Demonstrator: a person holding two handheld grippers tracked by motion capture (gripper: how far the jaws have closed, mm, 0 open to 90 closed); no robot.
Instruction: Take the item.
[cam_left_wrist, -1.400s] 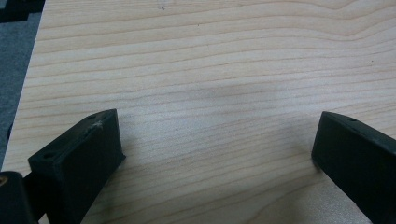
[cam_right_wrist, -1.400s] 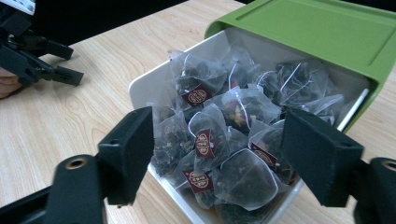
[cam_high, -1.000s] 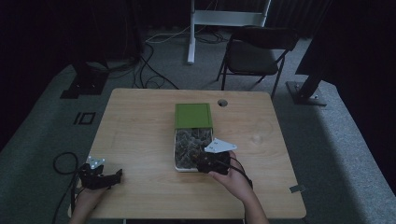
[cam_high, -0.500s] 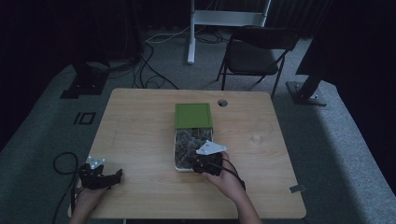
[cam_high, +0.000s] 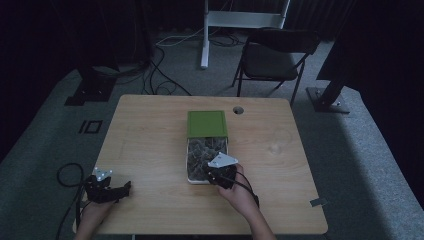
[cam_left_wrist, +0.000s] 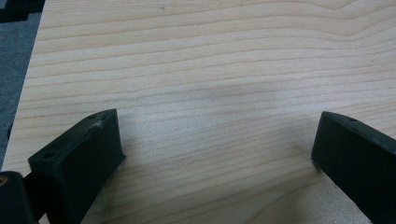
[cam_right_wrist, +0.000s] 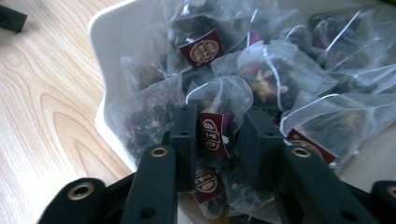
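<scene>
High view: wooden table (cam_high: 150, 150) at frame centre, dim room. A white tray (cam_high: 192, 176) sits at mid-table, packed with clear tea bags; a green lid (cam_high: 207, 123) lies at the tray's far end, touching it or overlapping it. A round hole (cam_high: 238, 109) in the tabletop is just right of the lid. A folding chair (cam_high: 274, 55) stands beyond the table, upper centre-right of frame.

Right gripper (cam_high: 218, 175): at the tray's near right corner, lower centre of frame, held by the right hand (cam_high: 239, 192). Right gripper view: right gripper (cam_right_wrist: 218, 135) has its jaws drawn close around one tea bag (cam_right_wrist: 219, 100), a dark red label (cam_right_wrist: 210, 133) sitting between them. Jaws appear to be pinching that bag at its label. More bags are piled behind in the tray (cam_right_wrist: 116, 37), toward upper right of frame.

Left gripper (cam_high: 125, 188): at the table's lower left edge, held by the left hand (cam_high: 95, 210), well apart from the tray. Left gripper view: left gripper (cam_left_wrist: 215, 149) has its jaws spread wide over bare wood, nothing between them.
</scene>
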